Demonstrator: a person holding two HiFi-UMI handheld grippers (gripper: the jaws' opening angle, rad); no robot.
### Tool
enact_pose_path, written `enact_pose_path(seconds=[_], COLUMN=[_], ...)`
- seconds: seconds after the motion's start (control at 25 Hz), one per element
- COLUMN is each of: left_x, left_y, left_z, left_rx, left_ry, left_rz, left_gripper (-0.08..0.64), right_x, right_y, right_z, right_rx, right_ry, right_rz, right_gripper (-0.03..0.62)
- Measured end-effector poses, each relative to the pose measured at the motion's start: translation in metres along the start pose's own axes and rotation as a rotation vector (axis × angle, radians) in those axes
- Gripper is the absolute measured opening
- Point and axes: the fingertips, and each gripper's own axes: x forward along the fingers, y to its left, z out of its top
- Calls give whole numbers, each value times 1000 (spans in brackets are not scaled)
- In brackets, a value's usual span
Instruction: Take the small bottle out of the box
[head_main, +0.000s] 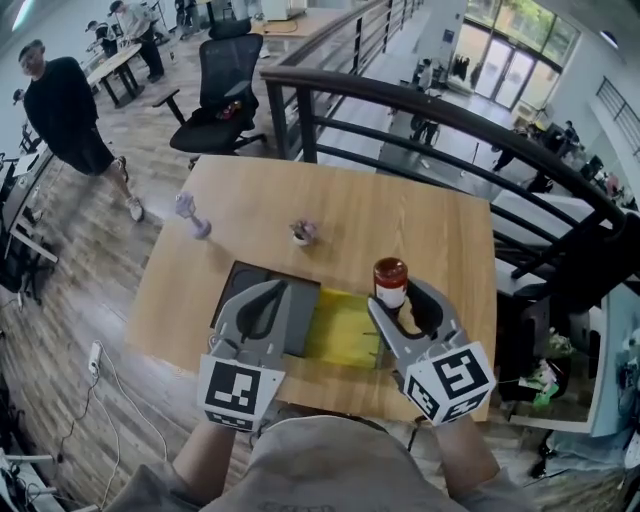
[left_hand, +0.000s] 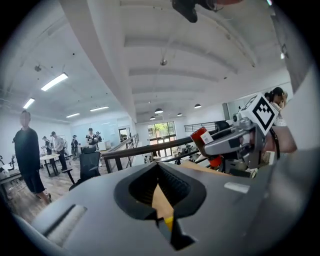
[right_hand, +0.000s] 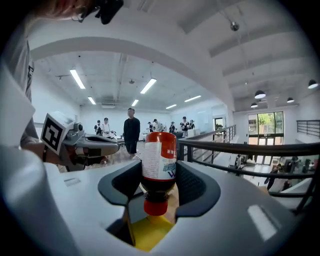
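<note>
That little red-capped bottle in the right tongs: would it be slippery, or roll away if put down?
Probably stiff: the small bottle holds its shape with the right tongs shut on it. Its smooth round body and glossy label could make it slippery. Laid on its side on the table, it would likely roll.

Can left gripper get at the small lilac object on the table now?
Likely yes: the left gripper holds nothing, and nothing stands on the wooden table between it and the small lilac object.

Head view overhead, gripper views level — railing (head_main: 450, 113) shared
</note>
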Motion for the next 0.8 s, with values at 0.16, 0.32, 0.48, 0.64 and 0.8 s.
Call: enact_pose_path(seconds=[0.16,0.32,0.48,0.64,0.8], left_x=[-10,-19,-24,-24,-22], left_y=[-11,-13,-21,-28,-34], left_z=[24,41,43,41,40], left_rx=[-52,-75,-70,-62,-64], left_ry=[-41,-104,-120,-110,-101], left_rz=[-6,-7,-9,-11,-19], left_gripper=[0,2,0,2,0], right_x=[-35,-62,-79,-82,-82], right_y=[4,7,9,7,1], right_z=[26,39,38,28,20], right_rx=[-76,-74,-50,-33,-26], right_ry=[-81,-131,-163,-144,-121], right_rz=[-36,-46,-39,-33,-38], right_gripper=[219,219,218,218,218])
